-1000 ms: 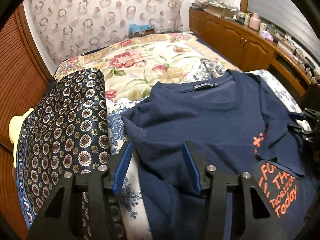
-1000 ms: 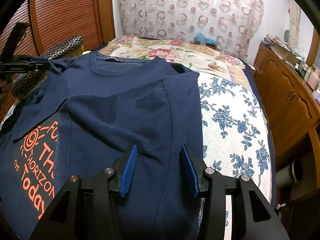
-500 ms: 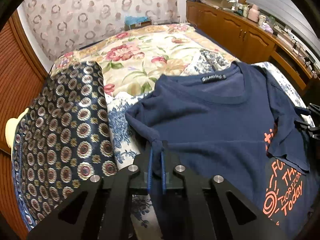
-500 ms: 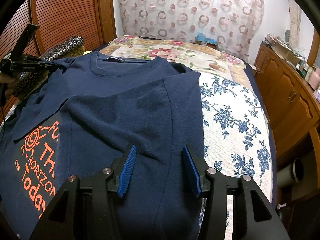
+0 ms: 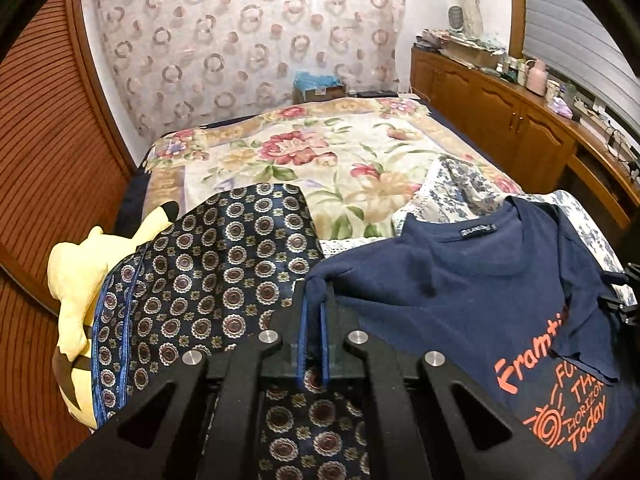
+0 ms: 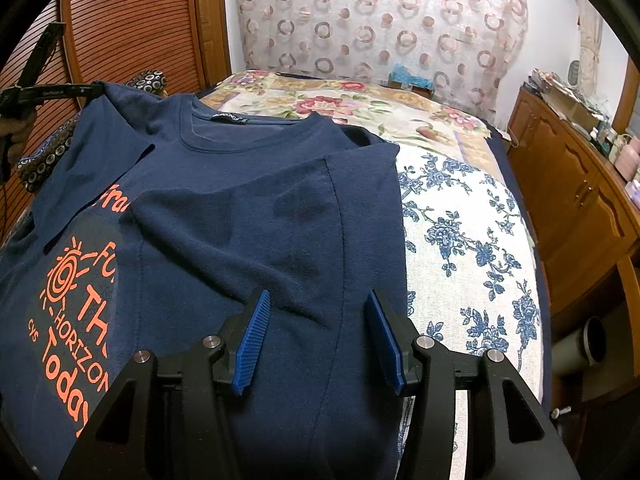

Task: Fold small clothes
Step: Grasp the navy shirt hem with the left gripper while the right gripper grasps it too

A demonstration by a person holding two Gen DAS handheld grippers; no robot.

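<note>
Nearest the left wrist camera, the left gripper (image 5: pixel 313 312) is pinched tight on the bunched sleeve end of the navy T-shirt (image 5: pixel 472 292), the cloth drawn into a narrow ridge between the blue pads and lifted off the bed. Its black frame covers whatever lies directly beneath it. The right gripper (image 6: pixel 318 336) hangs over the shirt's folded-in right side with its jaws about half apart — nothing is caught between the pads, and whether the tips touch the cloth cannot be told.

The shirt lies spread on a blue-flowered white sheet (image 6: pixel 460 240), collar away from the cameras. The orange print (image 6: pixel 76 304) is partly covered by the folded panel and cut off at the frame edge, so only some of its words can be read.

Left of the shirt sits a dark medallion-patterned cushion (image 5: pixel 208 280), half hiding a yellow plush toy (image 5: pixel 80 280) behind it. Farther back comes a floral bedspread (image 5: pixel 304 152), then a ring-patterned curtain (image 5: pixel 248 40). A wooden sideboard (image 6: pixel 572 200) runs along the right — the clutter on top is too small to identify.
</note>
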